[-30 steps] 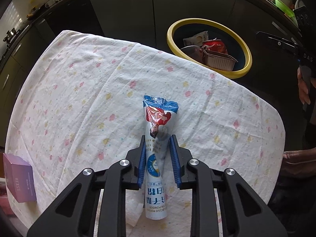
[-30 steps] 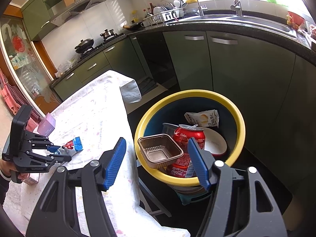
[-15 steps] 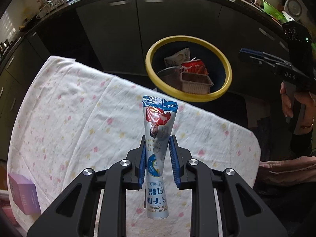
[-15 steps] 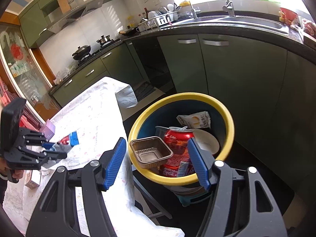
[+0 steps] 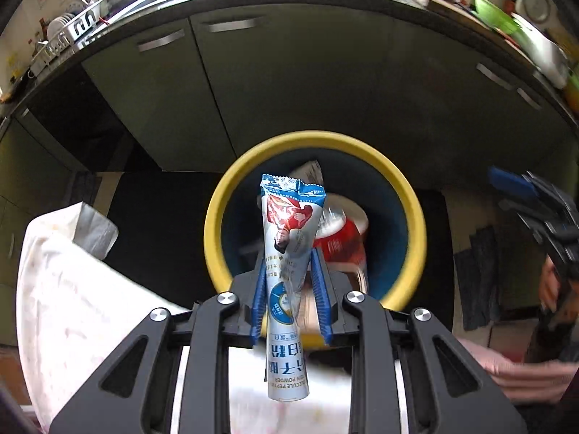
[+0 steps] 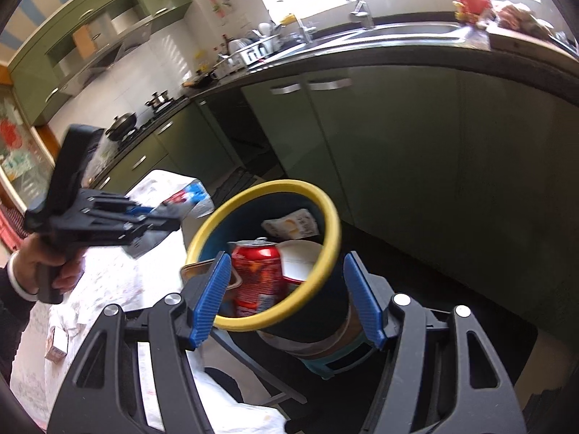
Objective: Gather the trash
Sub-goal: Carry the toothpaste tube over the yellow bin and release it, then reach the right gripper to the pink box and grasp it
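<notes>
Left wrist view: my left gripper (image 5: pixel 291 294), jaws opening around the sachet (image 5: pixel 289 253), has swung from the tablecloth (image 5: pixel 72 289) to the centre-frame bin (image 5: pixel 409 195); drop looks imminent. Right gripper (image 6: pixel 286 296) gapes empty.

Place: a home kitchen.
Counter: dark worktop (image 6: pixel 416 61) curving from nine to three o'clock.
Cabinets: green doors with metal bar handles (image 6: pixel 362 133) under it; matching wall units (image 6: pixel 90 36) at ten o'clock.
Sink: steel basin and tap (image 6: pixel 362 12) at one o'clock.
Dishes: drying rack (image 6: pixel 249 50) at twelve o'clock.
Stove: pots on a hob (image 6: pixel 125 123) at ten o'clock.
</notes>
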`<state>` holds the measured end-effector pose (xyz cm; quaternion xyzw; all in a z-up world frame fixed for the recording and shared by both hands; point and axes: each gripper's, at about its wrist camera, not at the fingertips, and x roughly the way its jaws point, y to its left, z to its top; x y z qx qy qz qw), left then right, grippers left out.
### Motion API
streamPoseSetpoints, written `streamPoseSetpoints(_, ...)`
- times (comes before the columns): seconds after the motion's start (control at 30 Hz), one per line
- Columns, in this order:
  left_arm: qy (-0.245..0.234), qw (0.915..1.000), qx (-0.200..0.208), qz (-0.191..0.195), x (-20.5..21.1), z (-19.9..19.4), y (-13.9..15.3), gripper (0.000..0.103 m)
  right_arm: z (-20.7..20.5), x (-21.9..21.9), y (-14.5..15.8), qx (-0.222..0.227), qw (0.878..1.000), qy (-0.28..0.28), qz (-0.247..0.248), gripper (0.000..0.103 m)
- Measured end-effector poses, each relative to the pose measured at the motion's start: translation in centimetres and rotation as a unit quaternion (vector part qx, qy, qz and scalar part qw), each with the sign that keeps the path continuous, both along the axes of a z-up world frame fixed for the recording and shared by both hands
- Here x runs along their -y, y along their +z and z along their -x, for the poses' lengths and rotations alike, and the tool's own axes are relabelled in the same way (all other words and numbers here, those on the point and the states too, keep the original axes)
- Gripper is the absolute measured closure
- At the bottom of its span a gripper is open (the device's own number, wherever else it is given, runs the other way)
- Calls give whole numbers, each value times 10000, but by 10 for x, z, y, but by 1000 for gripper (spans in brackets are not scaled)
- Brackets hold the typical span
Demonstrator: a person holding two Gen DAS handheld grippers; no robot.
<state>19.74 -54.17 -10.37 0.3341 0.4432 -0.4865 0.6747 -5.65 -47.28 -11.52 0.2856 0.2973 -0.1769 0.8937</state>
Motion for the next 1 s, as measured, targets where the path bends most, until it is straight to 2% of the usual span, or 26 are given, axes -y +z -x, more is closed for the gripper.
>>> streamPoseSetpoints(0.03,65,10000,16,-23,9,-4,-4,72,2,3,-2,-8,10000,-35,-28,39)
streamPoseSetpoints(0.07,147,9999,43,-37,17,-7,-8,58,4,6,-4,-11,10000,-71,-65,39)
streamPoseSetpoints(0.1,241,9997,64,-12,25,-10,-10,51,5,7,-5,-9,9999,-90,-91,39)
streamPoseSetpoints(0.3,334,9992,95,196,19,2,2,50,3,9,-9,8,9999,-15,-139,39)
streamPoseSetpoints(0.4,369,9977,166,542,-14,18,26,41,-3,4,-8,8,9999,87,-119,38)
streamPoseSetpoints(0.53,600,9935,109,961,-70,42,59,39,-12,-6,-6,-50,9996,271,-66,37)
streamPoseSetpoints(0.7,1169,9786,279,1670,-164,79,98,29,-29,-26,1,-116,9983,577,52,37)
streamPoseSetpoints(0.8,1571,9675,363,1950,-222,98,104,23,-41,-45,6,-140,9962,847,133,36)
streamPoseSetpoints(0.97,2502,9401,947,2114,-322,124,101,16,-77,-90,14,-213,9883,1485,276,35)
streamPoseSetpoints(1.0,2754,9316,985,2157,-347,127,99,15,-87,-103,16,-230,9851,1674,310,35)
